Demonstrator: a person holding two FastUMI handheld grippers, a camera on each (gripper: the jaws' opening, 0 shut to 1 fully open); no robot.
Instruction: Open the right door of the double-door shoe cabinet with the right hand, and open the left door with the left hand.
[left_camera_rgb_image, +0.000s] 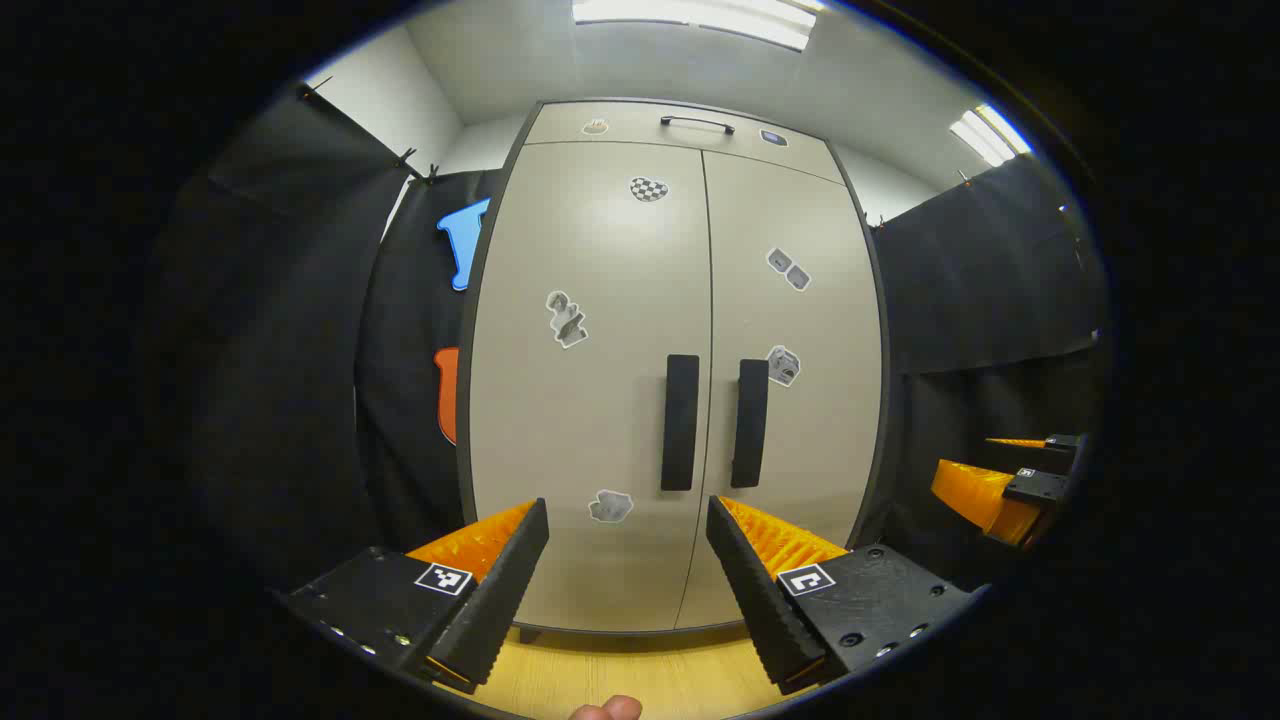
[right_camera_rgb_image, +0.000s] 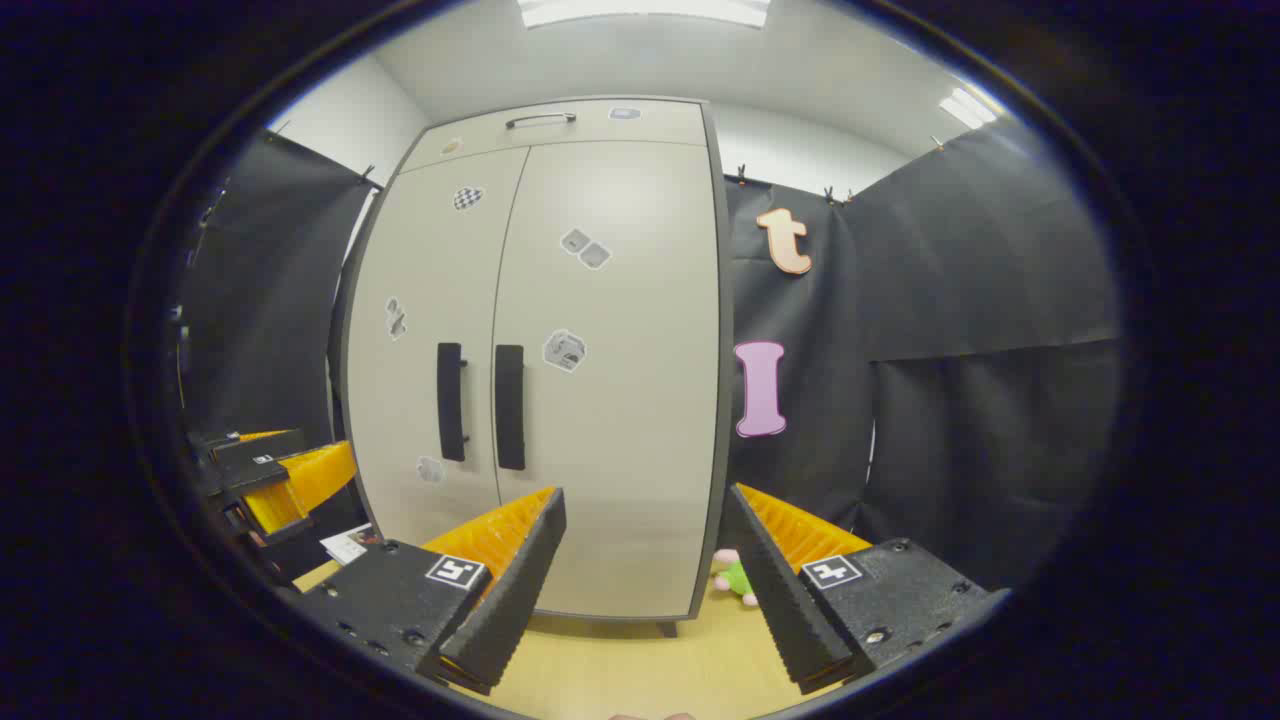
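The shoe cabinet is the anchor here: a tall, smooth, matte beige box with a dark thin frame, standing on a pale wood-grain floor against the booth's black cloth. Its left door and right door are both closed, meeting at a narrow vertical seam. On either side of that seam hangs a flat black bar pull with rounded corners: the left handle and the right handle. Small grey stickers dot both door faces, one of them checkered, near the top of the left door. Above the doors runs a shallow drawer front with a slim curved black handle.

In the left gripper view, the left gripper is held in front of the lower part of the cabinet, its two wedge-shaped fingers with ribbed inner faces spread wide apart and holding nothing (the cabinet's bottom edge shows in the gap between them). The right gripper appears off to the cabinet's right.

In the right gripper view, the right gripper faces the cabinet's right edge, fingers likewise wide apart and empty, clear of the cabinet. A small soft pink-and-green toy lies on the floor just beside the cabinet's lower right corner.
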